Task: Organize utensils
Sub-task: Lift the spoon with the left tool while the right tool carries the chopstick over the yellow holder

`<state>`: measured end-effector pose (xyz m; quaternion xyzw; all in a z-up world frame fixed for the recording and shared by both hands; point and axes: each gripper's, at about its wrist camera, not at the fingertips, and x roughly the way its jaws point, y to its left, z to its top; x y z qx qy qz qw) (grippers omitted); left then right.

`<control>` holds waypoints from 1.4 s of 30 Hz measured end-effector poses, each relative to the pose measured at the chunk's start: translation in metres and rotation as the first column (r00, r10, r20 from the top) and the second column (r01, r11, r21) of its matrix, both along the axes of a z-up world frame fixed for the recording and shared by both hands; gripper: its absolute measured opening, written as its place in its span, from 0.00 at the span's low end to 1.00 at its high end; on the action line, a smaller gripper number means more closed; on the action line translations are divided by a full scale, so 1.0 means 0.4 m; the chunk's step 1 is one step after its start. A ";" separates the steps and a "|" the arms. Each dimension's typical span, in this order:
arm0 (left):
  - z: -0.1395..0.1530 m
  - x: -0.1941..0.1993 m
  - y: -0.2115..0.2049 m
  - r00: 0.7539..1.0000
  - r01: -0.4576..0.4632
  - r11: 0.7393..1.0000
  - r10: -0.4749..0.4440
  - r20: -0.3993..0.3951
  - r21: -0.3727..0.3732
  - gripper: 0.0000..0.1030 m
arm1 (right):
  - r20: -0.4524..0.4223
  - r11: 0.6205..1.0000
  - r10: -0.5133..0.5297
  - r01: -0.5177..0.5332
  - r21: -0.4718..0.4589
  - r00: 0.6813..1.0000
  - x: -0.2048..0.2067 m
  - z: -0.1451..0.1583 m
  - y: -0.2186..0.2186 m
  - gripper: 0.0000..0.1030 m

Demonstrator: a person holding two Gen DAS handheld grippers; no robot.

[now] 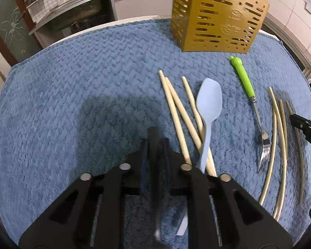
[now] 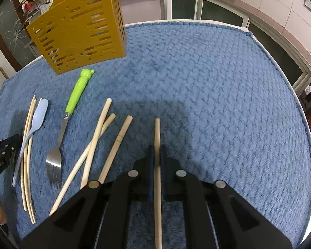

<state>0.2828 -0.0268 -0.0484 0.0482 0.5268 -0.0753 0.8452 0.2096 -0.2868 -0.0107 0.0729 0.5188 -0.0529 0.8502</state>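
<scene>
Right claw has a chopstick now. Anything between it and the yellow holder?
Nothing visible does. The right claw grips the chopstick; bare blue towel lies ahead, and the holder stands up-left with only the green-handled fork lying on the towel near its base.

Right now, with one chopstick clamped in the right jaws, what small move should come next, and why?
Probably lift the right gripper and carry its chopstick toward the yellow utensil holder. The jaws are shut on it, the holder stands upright to the far left, and other chopsticks lie loose on the blue towel.

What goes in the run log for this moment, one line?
right gripper: shut on chopstick | left gripper: shut, empty | spoon, fork, other chopsticks: on blue towel | holder: upright
</scene>
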 end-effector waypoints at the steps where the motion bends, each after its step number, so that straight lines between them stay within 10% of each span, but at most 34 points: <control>1: 0.000 0.001 0.007 1.000 -0.011 1.000 0.011 -0.001 -0.023 0.07 | 0.005 1.000 -0.002 0.002 0.003 1.000 0.001 0.000 -0.002 0.06; 42: 0.243 -0.107 0.051 0.956 0.083 0.939 0.020 0.293 -0.335 0.07 | 0.476 0.985 -0.017 -0.066 0.159 0.879 -0.122 0.217 -0.023 0.06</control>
